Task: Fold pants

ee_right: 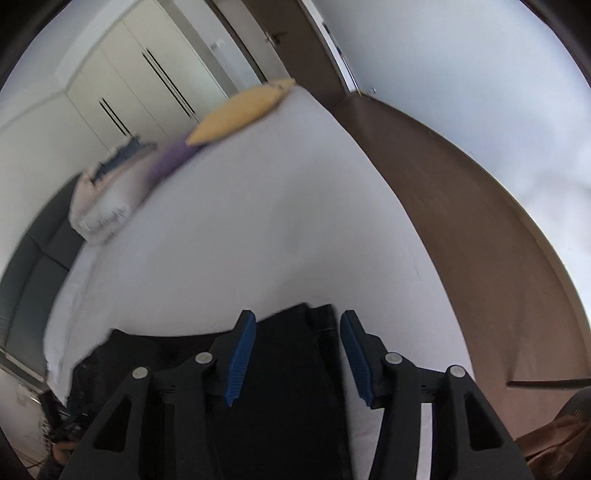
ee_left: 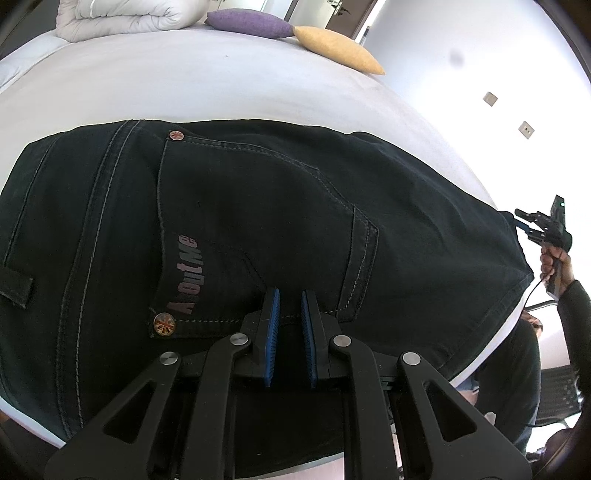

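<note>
In the left wrist view we see the pants spread on the bed, filling the frame's middle. Our left gripper sits at lower centre over them, the right gripper at the right edge. At the top, a duvet lies left of two pillows.

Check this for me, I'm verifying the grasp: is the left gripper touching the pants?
Cannot tell. The left wrist view shows the left gripper over the pants, pads slightly apart; whether its tips rest on the cloth is hidden.
</note>
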`<state>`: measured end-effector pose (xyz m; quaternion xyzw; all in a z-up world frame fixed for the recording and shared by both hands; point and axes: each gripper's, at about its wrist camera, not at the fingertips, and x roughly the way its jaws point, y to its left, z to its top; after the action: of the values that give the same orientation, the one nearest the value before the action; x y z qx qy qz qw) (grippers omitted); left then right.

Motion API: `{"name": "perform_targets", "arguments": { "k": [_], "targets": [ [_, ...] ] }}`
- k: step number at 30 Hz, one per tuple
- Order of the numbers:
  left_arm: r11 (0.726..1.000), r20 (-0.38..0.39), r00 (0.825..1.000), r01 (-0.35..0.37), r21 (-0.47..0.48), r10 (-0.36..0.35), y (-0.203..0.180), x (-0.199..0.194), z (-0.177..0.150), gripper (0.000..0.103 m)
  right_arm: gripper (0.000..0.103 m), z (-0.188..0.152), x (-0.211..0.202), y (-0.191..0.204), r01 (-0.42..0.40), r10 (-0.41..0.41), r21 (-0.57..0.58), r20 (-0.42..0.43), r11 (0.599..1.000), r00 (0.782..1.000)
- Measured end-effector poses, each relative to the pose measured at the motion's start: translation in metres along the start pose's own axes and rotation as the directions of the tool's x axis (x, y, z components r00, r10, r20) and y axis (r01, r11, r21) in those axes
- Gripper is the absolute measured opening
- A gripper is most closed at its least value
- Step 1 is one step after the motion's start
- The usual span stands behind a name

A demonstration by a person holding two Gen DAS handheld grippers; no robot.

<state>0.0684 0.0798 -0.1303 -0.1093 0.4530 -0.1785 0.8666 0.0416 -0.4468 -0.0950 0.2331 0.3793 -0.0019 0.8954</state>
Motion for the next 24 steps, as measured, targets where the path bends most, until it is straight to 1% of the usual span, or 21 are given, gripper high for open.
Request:
{"name": "perform_targets", "arguments": {
  "k": [2, 4, 6, 8, 10, 11, 15, 17, 20, 24],
  "targets": [
    [1.0, -0.001, 1.0, -0.002, 0.0, 0.002, -0.001, 0.0, 0.001, 0.012, 0.039, 0.0, 0.006, -0.002, -0.011, 0.011, -0.002, -0.011, 1.0, 1.0],
    [1.0, -0.002, 1.0, -0.006, 0.002, 0.006, -0.002, 0.001, 0.002, 0.012, 0.037, 0.0, 0.009, -0.001, -0.023, 0.022, -0.016, -0.022, 1.0, 1.0],
    [1.0, -0.002, 1.0, -0.01, 0.005, 0.01, -0.004, 0.002, 0.002, 0.012, 0.037, -0.003, 0.011, -0.001, -0.011, 0.011, -0.03, -0.031, 0.999, 0.999],
    [1.0, -0.002, 1.0, -0.013, 0.006, 0.013, -0.005, 0.002, 0.003, 0.012, 0.032, -0.003, 0.011, -0.002, -0.017, 0.016, -0.03, -0.032, 0.999, 0.999],
    [1.0, -0.001, 1.0, -0.015, 0.007, 0.015, -0.006, 0.002, 0.003, 0.012, 0.029, -0.002, 0.012, -0.003, -0.01, 0.009, -0.036, -0.03, 0.999, 1.0],
    [1.0, -0.002, 1.0, -0.016, 0.007, 0.016, -0.007, 0.002, 0.003, 0.012, 0.028, -0.001, 0.01, -0.002, 0.0, -0.002, -0.042, -0.033, 0.999, 0.999],
    [1.0, -0.002, 1.0, -0.02, 0.009, 0.02, -0.008, 0.003, 0.003, 0.012, 0.028, -0.004, 0.011, 0.013, 0.07, -0.075, -0.131, -0.032, 0.989, 0.997],
    [1.0, -0.001, 1.0, -0.02, 0.009, 0.021, -0.009, 0.004, 0.003, 0.012, 0.027, -0.005, 0.011, 0.019, 0.068, -0.074, -0.16, -0.033, 0.985, 0.997],
    [1.0, -0.002, 1.0, -0.019, 0.009, 0.019, -0.008, 0.003, 0.003, 0.012, 0.027, -0.006, 0.014, 0.028, 0.097, -0.107, -0.21, -0.034, 0.973, 0.994],
    [1.0, -0.001, 1.0, -0.02, 0.008, 0.02, -0.009, 0.004, 0.003, 0.012, 0.021, -0.006, 0.016, 0.034, 0.129, -0.142, -0.245, -0.037, 0.961, 0.989]
  ]
}}
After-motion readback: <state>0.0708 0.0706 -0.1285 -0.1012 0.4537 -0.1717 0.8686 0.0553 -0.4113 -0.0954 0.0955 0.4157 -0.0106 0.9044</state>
